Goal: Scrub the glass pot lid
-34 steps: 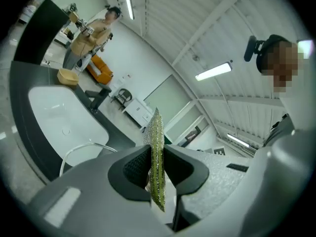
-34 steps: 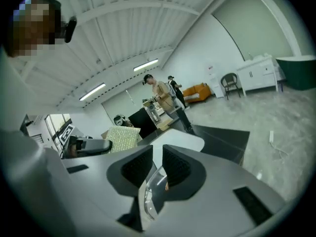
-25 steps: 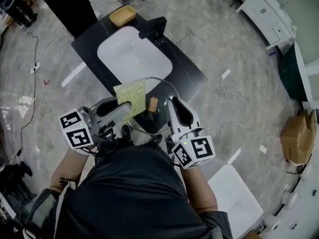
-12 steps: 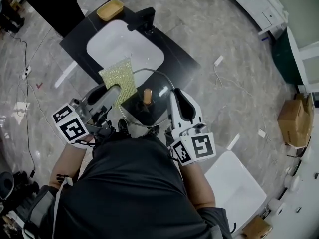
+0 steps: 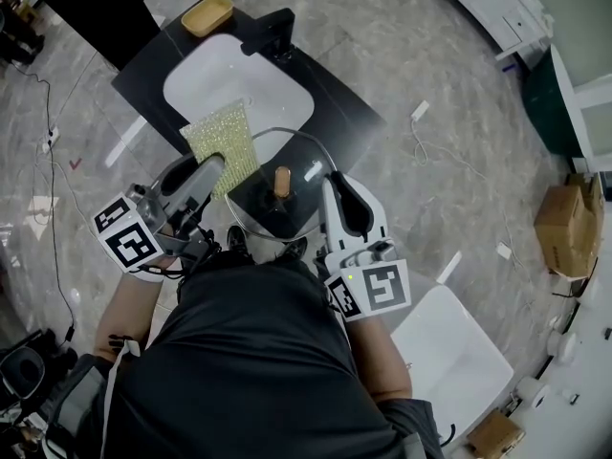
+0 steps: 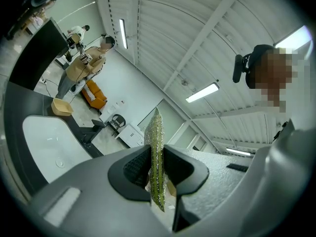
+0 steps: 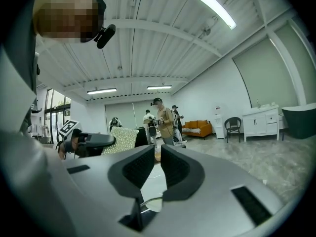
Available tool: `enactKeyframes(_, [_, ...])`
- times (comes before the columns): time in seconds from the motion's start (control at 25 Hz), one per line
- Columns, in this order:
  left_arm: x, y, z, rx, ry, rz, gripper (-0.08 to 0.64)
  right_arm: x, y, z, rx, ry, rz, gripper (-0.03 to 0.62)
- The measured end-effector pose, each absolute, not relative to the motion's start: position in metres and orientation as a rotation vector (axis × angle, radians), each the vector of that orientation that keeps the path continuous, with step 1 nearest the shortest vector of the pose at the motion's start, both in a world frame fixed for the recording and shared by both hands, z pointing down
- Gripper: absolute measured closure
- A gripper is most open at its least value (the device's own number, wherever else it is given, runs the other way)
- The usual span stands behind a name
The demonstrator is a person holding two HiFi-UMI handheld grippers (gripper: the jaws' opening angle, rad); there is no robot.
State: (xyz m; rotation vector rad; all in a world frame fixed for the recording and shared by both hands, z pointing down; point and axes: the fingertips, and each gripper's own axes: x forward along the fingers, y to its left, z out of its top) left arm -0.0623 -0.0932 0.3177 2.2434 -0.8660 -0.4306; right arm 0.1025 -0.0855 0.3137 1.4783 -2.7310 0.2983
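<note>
The glass pot lid point(image 5: 258, 204) is held up in front of the person, its wooden knob point(image 5: 282, 180) facing up and its metal rim arcing over the counter. My right gripper point(image 5: 330, 184) is shut on the lid's right rim. That rim point(image 7: 150, 201) shows low between the jaws in the right gripper view. My left gripper point(image 5: 212, 166) is shut on a yellow-green scrub cloth point(image 5: 222, 137), which stands above the lid's left side. In the left gripper view the cloth point(image 6: 157, 157) is edge-on between the jaws.
A white sink point(image 5: 206, 75) sits in a black counter point(image 5: 335, 113) ahead, with a black faucet point(image 5: 273, 29) and a yellow tub point(image 5: 207, 14) at its far end. A white seat point(image 5: 449, 361) is at lower right, and a cardboard box point(image 5: 564, 223) at far right.
The head view has shifted. The left gripper and cloth have moved a little left, away from the knob. Both grips are unchanged.
</note>
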Motion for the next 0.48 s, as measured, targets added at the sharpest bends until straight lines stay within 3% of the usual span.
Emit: enactKeyframes(0.48, [-0.0614,-0.0917,0.3223,2.235,-0.851,-0.42,0.491,0.0983,-0.0882,0.3215,1.448,-2.74,0.37,0.558])
